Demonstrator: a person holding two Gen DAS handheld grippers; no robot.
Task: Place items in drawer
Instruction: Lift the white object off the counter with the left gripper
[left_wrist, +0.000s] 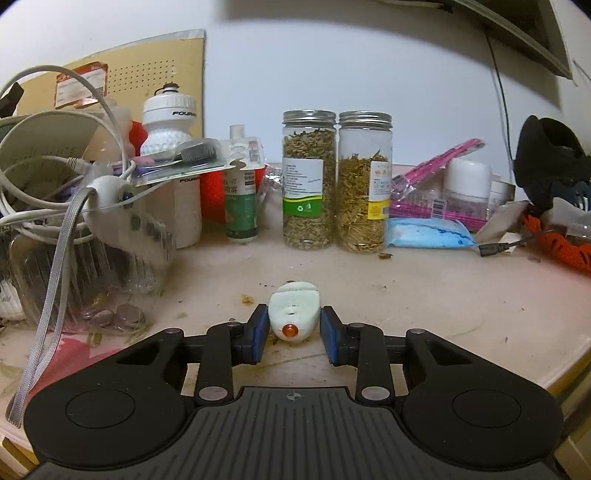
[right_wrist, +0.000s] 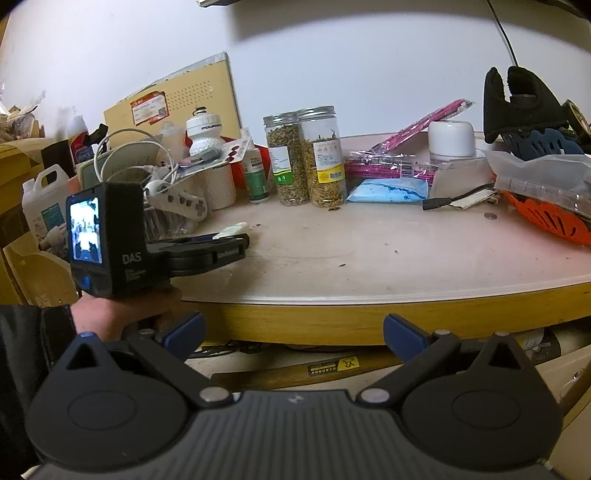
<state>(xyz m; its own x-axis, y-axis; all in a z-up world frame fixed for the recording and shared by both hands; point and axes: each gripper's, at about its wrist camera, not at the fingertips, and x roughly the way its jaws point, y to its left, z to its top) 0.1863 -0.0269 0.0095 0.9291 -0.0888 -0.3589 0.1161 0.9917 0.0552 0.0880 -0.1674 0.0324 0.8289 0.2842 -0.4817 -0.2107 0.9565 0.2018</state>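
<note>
Pale pink laminate covers the bench (left_wrist: 443, 295), and its far half is crowded. In the left wrist view, two clear jars of dried herbs (left_wrist: 334, 181) stand side by side at 12 o'clock, with a small green bottle (left_wrist: 242, 199) just beside them at 11 o'clock. At 9 to 10 o'clock a heap of white cables (left_wrist: 55, 155), a white sports bottle (left_wrist: 170, 125) and a clear plastic container (left_wrist: 92, 266) with coins (left_wrist: 118, 317) at its foot press close to the left tool. At 1 to 2 o'clock lie a blue packet (left_wrist: 428, 232), a pink package (left_wrist: 436, 177), a white tub (left_wrist: 467, 181) and a black cable end (left_wrist: 491, 250).

Open surface remains in the middle and toward 3 o'clock, with only crumbs on it. In the right wrist view the front edge of the bench is a yellow wooden band (right_wrist: 369, 317), curving from 9 to 3 o'clock.

The left tool (left_wrist: 294, 328) is low over the bench. Its blue pads (left_wrist: 258, 332) are moderately spread, one on each side of a small pale green item (left_wrist: 294, 314) with an orange button, which lies flat on the bench. Narrow gaps show on both sides, so the pads do not seem to touch it.

The right tool (right_wrist: 293, 334) is in front of the bench edge, below its surface, with pads (right_wrist: 184, 330) spread wide and nothing between them. In this view the pale item (right_wrist: 231, 230) is at 10 o'clock, by the tip of the left tool (right_wrist: 236, 242).
</note>
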